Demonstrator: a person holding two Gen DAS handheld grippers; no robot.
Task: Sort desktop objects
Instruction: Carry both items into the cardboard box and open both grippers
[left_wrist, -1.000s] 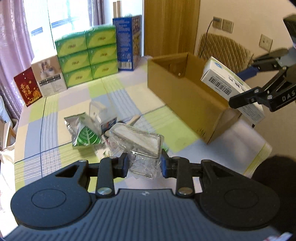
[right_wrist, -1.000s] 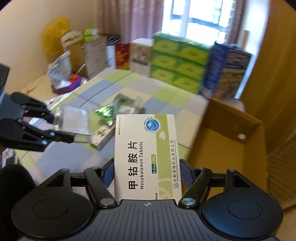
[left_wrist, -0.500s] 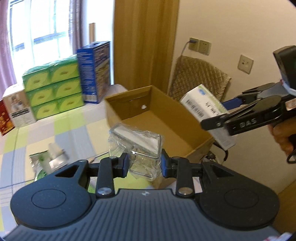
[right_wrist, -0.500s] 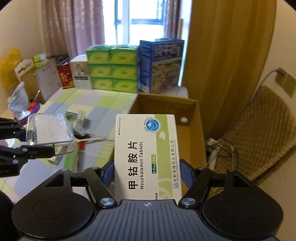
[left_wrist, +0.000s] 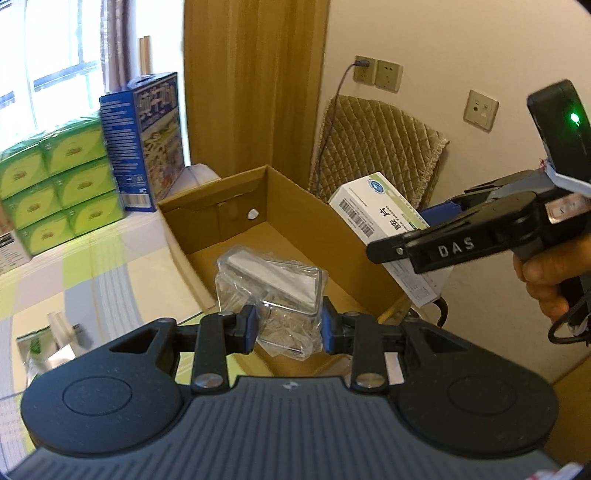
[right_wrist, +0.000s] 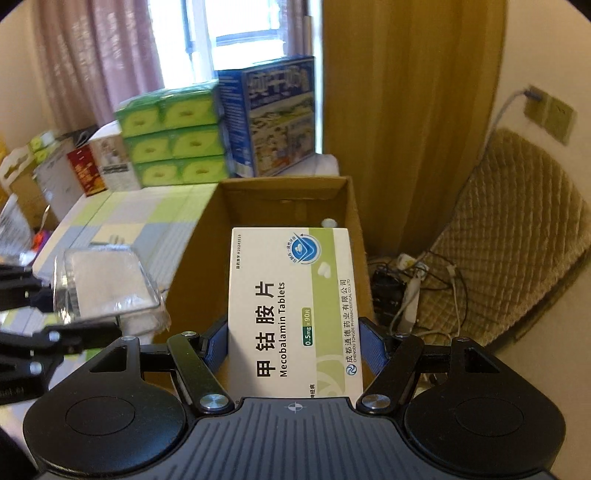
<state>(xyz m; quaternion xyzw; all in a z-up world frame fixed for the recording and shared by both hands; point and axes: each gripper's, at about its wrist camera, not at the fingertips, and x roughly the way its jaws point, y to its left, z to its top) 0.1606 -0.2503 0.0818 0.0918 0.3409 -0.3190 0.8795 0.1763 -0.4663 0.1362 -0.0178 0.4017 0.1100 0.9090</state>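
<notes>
Above cardboard box (left_wrist: 295, 206): left tool (left_wrist: 286, 328) clamps clear packet (left_wrist: 273, 284); right tool (right_wrist: 293, 343) clamps tablet box (right_wrist: 291, 306).

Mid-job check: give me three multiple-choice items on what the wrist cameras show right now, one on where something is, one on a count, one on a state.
1. Where does the blue carton stand?
A. Inside the cardboard box
B. On the table beside the green tissue packs, behind the cardboard box
C. On the quilted chair

2. How many green tissue packs show on the front of the stack in the right wrist view?
A. Two
B. Four
C. Six

3. What state is the cardboard box in?
A. Open on top
B. Taped shut
C. Flattened

Answers:
1 B: it stands upright next to the green stack, past the box's far wall.
2 C: three rows of two.
3 A: its bare floor shows, while the left gripper grips a clear plastic packet and the right gripper a Mecobalamin tablet box.
</notes>
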